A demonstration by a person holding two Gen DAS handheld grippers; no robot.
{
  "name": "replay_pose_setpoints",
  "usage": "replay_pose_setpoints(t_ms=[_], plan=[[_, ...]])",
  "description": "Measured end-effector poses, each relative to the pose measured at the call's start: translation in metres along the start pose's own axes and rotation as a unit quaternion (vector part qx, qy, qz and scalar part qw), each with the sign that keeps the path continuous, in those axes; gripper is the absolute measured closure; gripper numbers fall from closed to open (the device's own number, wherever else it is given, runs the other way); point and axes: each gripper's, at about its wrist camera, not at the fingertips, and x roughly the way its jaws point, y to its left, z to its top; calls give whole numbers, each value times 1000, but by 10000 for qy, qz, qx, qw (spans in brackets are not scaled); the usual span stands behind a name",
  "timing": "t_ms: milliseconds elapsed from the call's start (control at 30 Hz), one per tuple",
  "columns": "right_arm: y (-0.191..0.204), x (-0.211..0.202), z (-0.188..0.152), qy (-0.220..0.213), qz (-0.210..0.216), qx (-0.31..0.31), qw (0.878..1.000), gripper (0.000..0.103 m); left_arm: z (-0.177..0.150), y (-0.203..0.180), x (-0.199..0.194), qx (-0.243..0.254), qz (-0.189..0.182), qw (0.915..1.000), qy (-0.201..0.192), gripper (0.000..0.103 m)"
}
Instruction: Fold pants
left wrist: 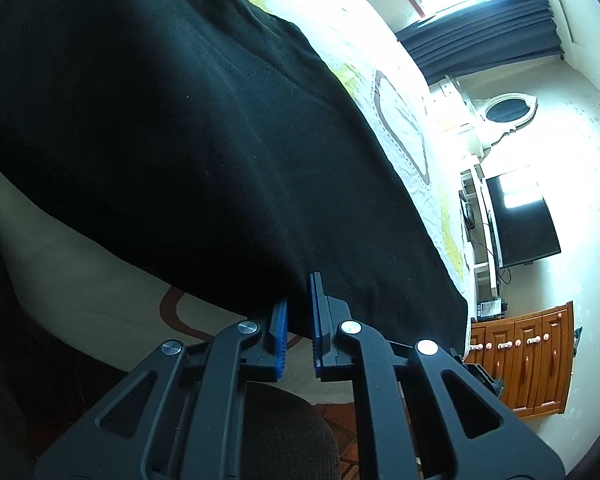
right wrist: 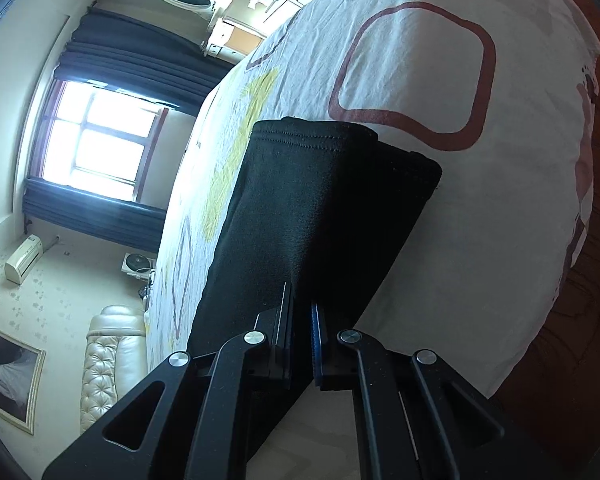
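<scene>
1. Left wrist view: left gripper point(left wrist: 300, 312) fingers point(left wrist: 319, 312) clenched on the black pants point(left wrist: 160, 128) edge at 6 o'clock.
2. Right gripper point(right wrist: 300, 320) fingers grasping the pants, lying on the bed point(right wrist: 480, 220).

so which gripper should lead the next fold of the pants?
Right, probably. The right gripper is shut on the leg of the pants, with the hems straight ahead on the bed. The left gripper pinches an edge of the wide part.
</scene>
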Motion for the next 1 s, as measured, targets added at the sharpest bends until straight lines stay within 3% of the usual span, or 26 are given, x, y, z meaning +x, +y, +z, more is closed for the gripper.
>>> replay_pose_setpoints(t_ms=[200, 367, 400, 433, 500, 567, 633, 700, 833, 1000], plan=[[11, -12, -2, -119, 9, -81, 9999, 96, -3, -7, -5, 337, 44, 9994, -96, 94], [4, -1, 3, 165, -208, -136, 9996, 96, -4, -1, 2, 597, 134, 9981, 96, 94], [-2, -2, 3, 171, -271, -61, 9995, 91, -4, 1, 3, 587, 128, 9980, 189, 93], [-6, -6, 3, 119, -399, -12, 9991, 68, -4, 2, 2, 588, 94, 9980, 223, 90], [-14, -17, 6, -6, -746, 4, 9972, 54, -9, -2, -2, 758, 69, 9963, 392, 78], [-16, -33, 14, -260, -933, -138, 9952, 54, -15, -8, -8, 996, -40, 9932, 594, 62], [-12, -48, 28, -468, -824, -342, 9949, 51, -18, -15, -18, 1202, -212, 9903, 657, 36], [-4, -59, 43, -589, -554, -606, 9949, 36, -12, -21, -30, 1373, -335, 9884, 558, 24], [21, -37, 74, -67, -138, -1299, 9914, 34, 14, -27, -54, 1754, -313, 9838, 196, 12], [43, 14, 102, 593, -498, -1975, 9772, 33, 57, -9, -81, 1954, 280, 9799, -268, 11]])
